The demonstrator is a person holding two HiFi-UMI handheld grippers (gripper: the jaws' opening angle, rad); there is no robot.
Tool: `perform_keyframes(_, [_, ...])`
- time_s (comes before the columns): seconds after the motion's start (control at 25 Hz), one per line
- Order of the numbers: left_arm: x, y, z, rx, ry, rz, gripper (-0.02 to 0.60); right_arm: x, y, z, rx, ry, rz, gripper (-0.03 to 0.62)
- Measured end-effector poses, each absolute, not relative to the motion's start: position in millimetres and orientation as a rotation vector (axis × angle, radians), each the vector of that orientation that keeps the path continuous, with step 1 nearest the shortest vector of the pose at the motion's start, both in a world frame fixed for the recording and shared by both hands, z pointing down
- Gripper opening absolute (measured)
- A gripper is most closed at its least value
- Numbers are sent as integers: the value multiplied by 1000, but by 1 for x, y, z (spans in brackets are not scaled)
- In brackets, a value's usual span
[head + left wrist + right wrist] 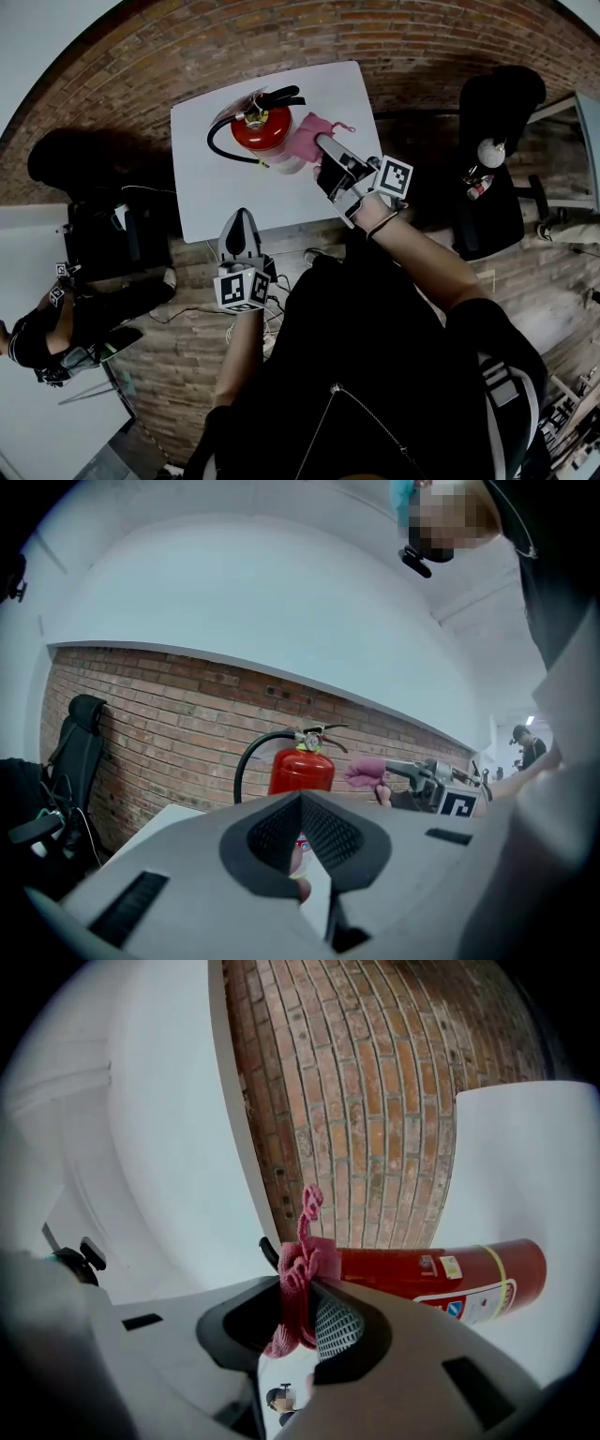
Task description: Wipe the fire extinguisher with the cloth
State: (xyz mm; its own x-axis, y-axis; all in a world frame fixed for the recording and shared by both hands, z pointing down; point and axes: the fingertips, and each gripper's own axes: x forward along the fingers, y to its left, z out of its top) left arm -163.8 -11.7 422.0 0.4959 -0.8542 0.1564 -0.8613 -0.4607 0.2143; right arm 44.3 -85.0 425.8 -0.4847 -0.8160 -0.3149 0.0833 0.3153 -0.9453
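The red fire extinguisher is stood on the table. Right beside it, the pink cloth is pinched tight by the right gripper. Near it, the left gripper is closed, empty.

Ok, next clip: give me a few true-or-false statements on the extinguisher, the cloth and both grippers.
1. The pink cloth is clamped in the jaws of the right gripper. True.
2. The red cylindrical fire extinguisher lies on its side on the white table. False: it stands upright.
3. The extinguisher's black hose loops out on the side away from the cloth. True.
4. The left gripper grips the hose. False: its jaws are together on nothing, back at the table's near edge.
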Motion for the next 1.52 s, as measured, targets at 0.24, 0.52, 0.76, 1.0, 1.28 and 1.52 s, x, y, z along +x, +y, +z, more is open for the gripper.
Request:
perform_keyframes(0.24, [-173, -4, 433, 2488, -1410, 60, 8, 53, -69, 494, -860, 1686, -1326, 94])
perform_keyframes(0.52, [-181, -1, 449, 2489, -1375, 93, 8, 38, -63, 600, -1068, 1673, -1464, 94])
perform_keyframes(0.76, [-191, 1, 466, 2470, -1377, 139, 8, 26, -72, 677, -1177, 1633, -1528, 94])
perform_keyframes(1.0, [-203, 6, 485, 2416, -1392, 190, 8, 20, -84, 724, -1249, 1599, -1558, 94])
perform_keyframes(1.28, [-212, 9, 498, 2369, -1405, 227, 8, 14, -90, 761, -1328, 1583, -1602, 94])
perform_keyframes(1.52, [-216, 12, 501, 2355, -1420, 236, 8, 8, -94, 782, -1368, 1566, -1613, 94])
